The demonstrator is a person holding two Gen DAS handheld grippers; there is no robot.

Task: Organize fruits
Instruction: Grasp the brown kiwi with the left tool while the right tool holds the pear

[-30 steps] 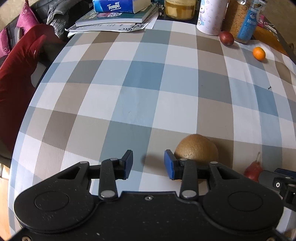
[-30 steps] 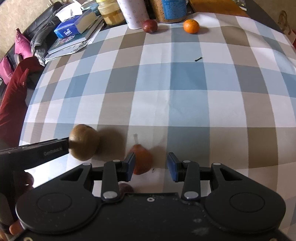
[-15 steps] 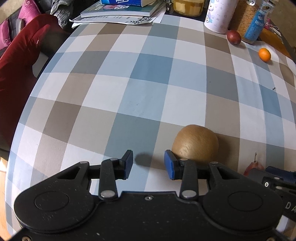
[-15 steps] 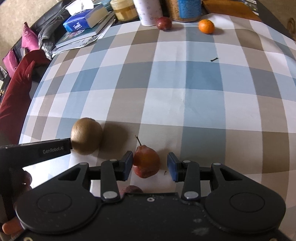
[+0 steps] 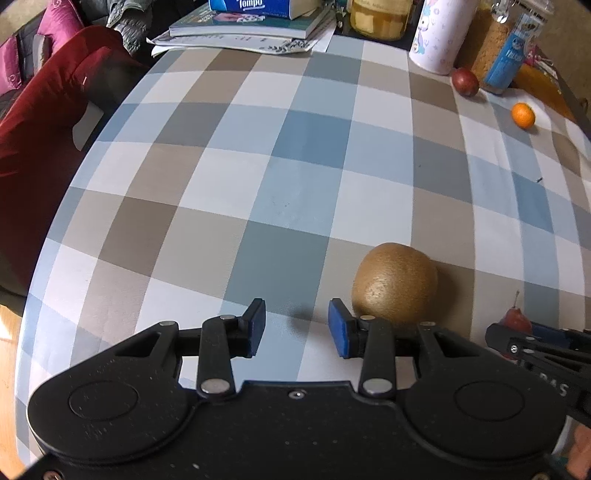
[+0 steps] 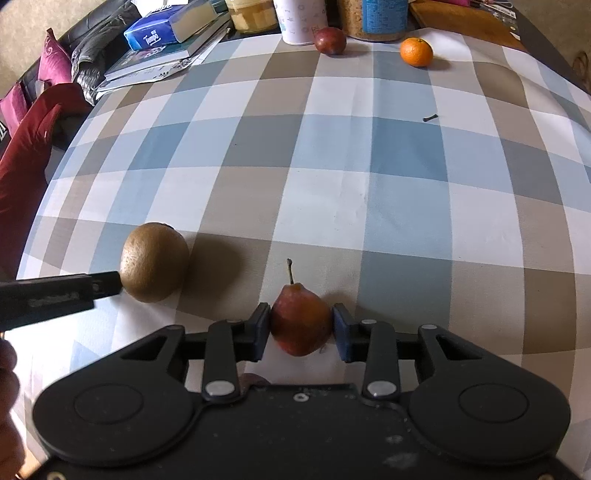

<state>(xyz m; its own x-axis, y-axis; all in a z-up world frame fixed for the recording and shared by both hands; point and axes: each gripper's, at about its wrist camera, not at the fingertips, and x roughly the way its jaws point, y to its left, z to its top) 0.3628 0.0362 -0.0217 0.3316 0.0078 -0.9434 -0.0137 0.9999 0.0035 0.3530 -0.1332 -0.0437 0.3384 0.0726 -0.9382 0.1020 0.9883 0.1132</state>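
A small red pear [image 6: 301, 319] stands on the checked tablecloth between the blue pads of my right gripper [image 6: 301, 330]; the jaws are open around it, close to both sides. A brown kiwi [image 6: 154, 262] lies to its left. In the left wrist view my left gripper [image 5: 296, 326] is open and empty, with the kiwi [image 5: 395, 282] just beyond its right finger, and the pear [image 5: 517, 319] at the far right. A dark red plum [image 6: 330, 40] and an orange mandarin [image 6: 416, 51] lie at the far edge.
Jars, a white cup [image 6: 299, 18] and a blue-labelled container [image 6: 384, 16] stand along the far edge. Books with a tissue pack [image 6: 166, 31] lie at the far left. A red cushioned chair [image 5: 40, 122] is beside the table's left edge. A small dark bit [image 6: 430, 118] lies on the cloth.
My right gripper has moved so the pear now sits centred between its pads. My left gripper has drawn back a little, so more of the kiwi shows.
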